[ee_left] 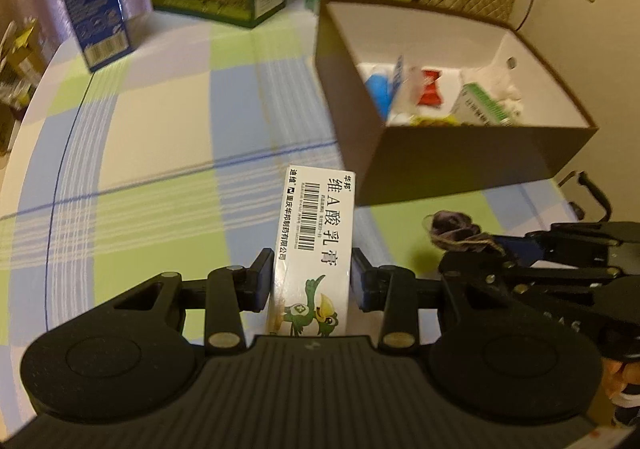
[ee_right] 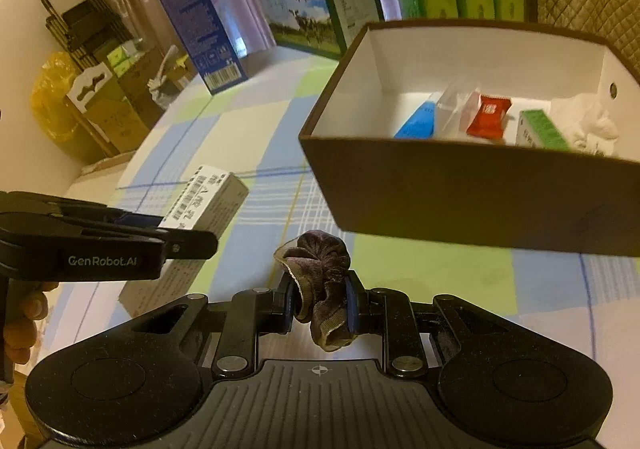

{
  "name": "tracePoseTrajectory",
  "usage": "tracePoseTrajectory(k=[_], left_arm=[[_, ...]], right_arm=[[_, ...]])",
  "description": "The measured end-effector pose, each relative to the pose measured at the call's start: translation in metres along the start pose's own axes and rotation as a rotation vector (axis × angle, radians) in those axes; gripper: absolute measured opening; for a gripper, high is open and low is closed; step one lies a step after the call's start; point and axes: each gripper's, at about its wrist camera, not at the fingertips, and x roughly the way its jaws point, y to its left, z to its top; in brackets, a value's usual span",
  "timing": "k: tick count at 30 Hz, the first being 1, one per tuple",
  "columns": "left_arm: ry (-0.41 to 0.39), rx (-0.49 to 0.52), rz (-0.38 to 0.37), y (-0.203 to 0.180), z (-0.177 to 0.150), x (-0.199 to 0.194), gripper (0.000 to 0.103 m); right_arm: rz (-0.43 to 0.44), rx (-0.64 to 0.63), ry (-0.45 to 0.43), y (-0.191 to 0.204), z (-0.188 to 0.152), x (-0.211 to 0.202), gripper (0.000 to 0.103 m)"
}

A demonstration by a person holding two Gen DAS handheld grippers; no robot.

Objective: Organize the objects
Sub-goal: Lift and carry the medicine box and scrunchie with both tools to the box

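Left gripper (ee_left: 312,281): closed on the white ointment carton (ee_left: 320,225), one pad on each long side; the carton points forward over the checked tablecloth (ee_left: 160,153), near the front left corner of the box.

Right gripper (ee_right: 320,307): closed on the dark velvet scrunchie (ee_right: 324,281), which bunches up between the pads and droops below them; it is short of the box's near wall.

Brown box (ee_right: 460,193): open-topped, white inside, standing on the table ahead of both grippers.

Already in the box: a blue tube (ee_right: 418,123), a red sachet (ee_right: 488,117), a green-and-white carton (ee_right: 542,131), some white crumpled material (ee_right: 592,125) and a clear wrapper; other small pieces are too blurred to name.

Progress: seemingly well along, since several items lie inside and both remaining loose things are in hand.

Left to do: carry the carton and the scrunchie over the rim and let them go inside.

Lifted or resting: probably both are clear of the cloth, though the fisheye view leaves this uncertain.

Background: a blue carton (ee_right: 200,29) and a milk case (ee_right: 316,5) stand at the far edge, perhaps not part of the job.
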Motion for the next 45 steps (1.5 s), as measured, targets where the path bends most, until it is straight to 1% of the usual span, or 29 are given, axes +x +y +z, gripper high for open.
tracePoseTrajectory(k=[6, 13, 18, 27, 32, 38, 45], left_arm=[[-0.042, 0.029, -0.027, -0.030, 0.020, -0.006, 0.035], [-0.074, 0.068, -0.051, -0.068, 0.045, -0.004, 0.035], [-0.088, 0.095, -0.066, -0.094, 0.062, 0.002, 0.035], [-0.114, 0.127, -0.072, -0.134, 0.098, 0.023, 0.035], [-0.117, 0.144, -0.072, -0.152, 0.121, 0.038, 0.035], [-0.117, 0.161, -0.065, -0.168, 0.148, 0.059, 0.035], [-0.099, 0.186, -0.044, -0.181, 0.175, 0.090, 0.035]], right_arm=[[0.007, 0.009, -0.040, -0.020, 0.010, -0.022, 0.021], [-0.001, 0.032, -0.078, -0.052, 0.019, -0.046, 0.021], [-0.024, 0.051, -0.104, -0.079, 0.028, -0.060, 0.021], [-0.081, 0.075, -0.158, -0.130, 0.054, -0.075, 0.021], [-0.105, 0.081, -0.177, -0.154, 0.076, -0.074, 0.021], [-0.127, 0.073, -0.181, -0.177, 0.102, -0.062, 0.021], [-0.143, 0.071, -0.157, -0.204, 0.121, -0.040, 0.021]])
